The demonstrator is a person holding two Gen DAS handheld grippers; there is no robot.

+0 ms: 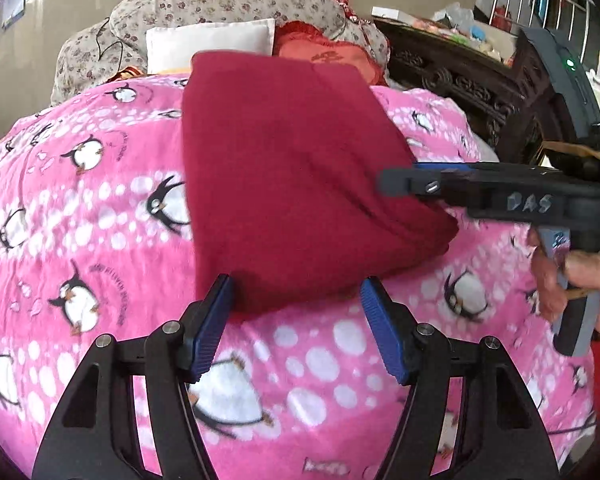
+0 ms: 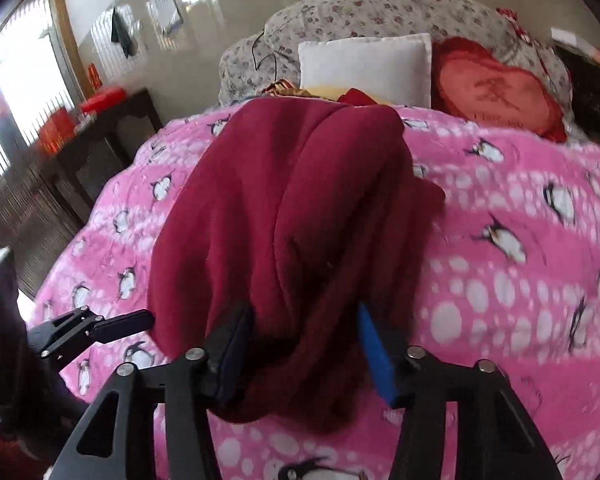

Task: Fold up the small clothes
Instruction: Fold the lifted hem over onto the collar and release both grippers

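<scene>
Okay, your left gripper (image 1: 296, 320) angles down, jaws apart, empty; right gripper (image 2: 304, 344) straddles the folded maroon garment (image 1: 296, 184), unclamped, on the pink penguin blanket (image 1: 80, 208); pillows (image 2: 364, 68) behind.

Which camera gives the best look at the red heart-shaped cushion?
The right wrist view: the red heart-shaped cushion shows nearly whole there, beside the white pillow. In the left wrist view the dark red garment covers its lower part, so only the top shows.

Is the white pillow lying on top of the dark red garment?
No: the white pillow stands behind the dark red garment, at the bed's far end.
</scene>
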